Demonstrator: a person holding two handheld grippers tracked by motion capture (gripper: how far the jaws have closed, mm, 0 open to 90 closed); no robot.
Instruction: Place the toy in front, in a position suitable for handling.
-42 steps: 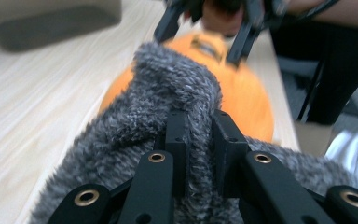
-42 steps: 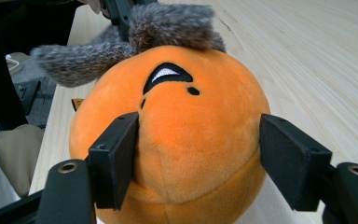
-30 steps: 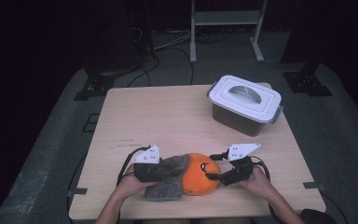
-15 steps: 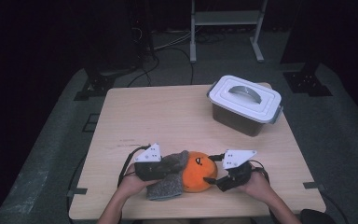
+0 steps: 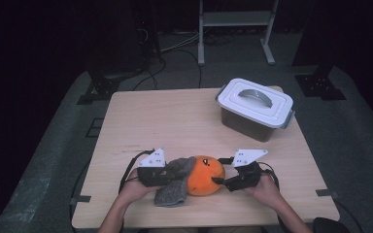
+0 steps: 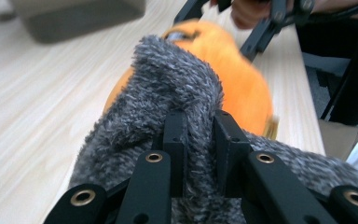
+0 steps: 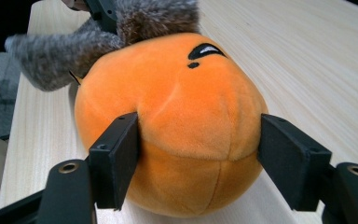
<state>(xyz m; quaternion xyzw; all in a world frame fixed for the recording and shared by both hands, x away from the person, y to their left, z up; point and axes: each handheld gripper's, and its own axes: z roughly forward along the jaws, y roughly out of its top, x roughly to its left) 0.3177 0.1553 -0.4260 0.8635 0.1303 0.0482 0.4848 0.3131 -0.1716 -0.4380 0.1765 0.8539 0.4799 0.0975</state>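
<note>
The orange plush ball (image 5: pixel 205 175) sits on the tabletop (image 5: pixel 175 121) at its near edge, about midway between left and right, with a small black eye mark stitched on its upper side; a grey fuzzy cloth (image 5: pixel 174 182) lies draped against its left side and spills down onto the wood toward the near edge. The left tool (image 5: pixel 167 175) is clamped tight on a fold of that grey fuzzy cloth, its two black jaws drawn close together with the pile bunched up between them, as the left gripper view (image 6: pixel 199 140) makes plain; the person's left hand (image 5: pixel 137 187) holds it from the near side. The right tool (image 5: pixel 218 180) grips the orange plush ball from the right; in the right gripper view (image 7: pixel 198 154) its jaws stand wide apart, the one on the left of that view pressed into the plush so that the surface dimples, the other against the opposite flank; these jaws have just been closing a little on the ball. The right hand (image 5: pixel 266 187) rests near the right front of the tabletop. Far right stands a lidded plastic box (image 5: pixel 255 108) with a grey handle, well apart from the ball.
</note>
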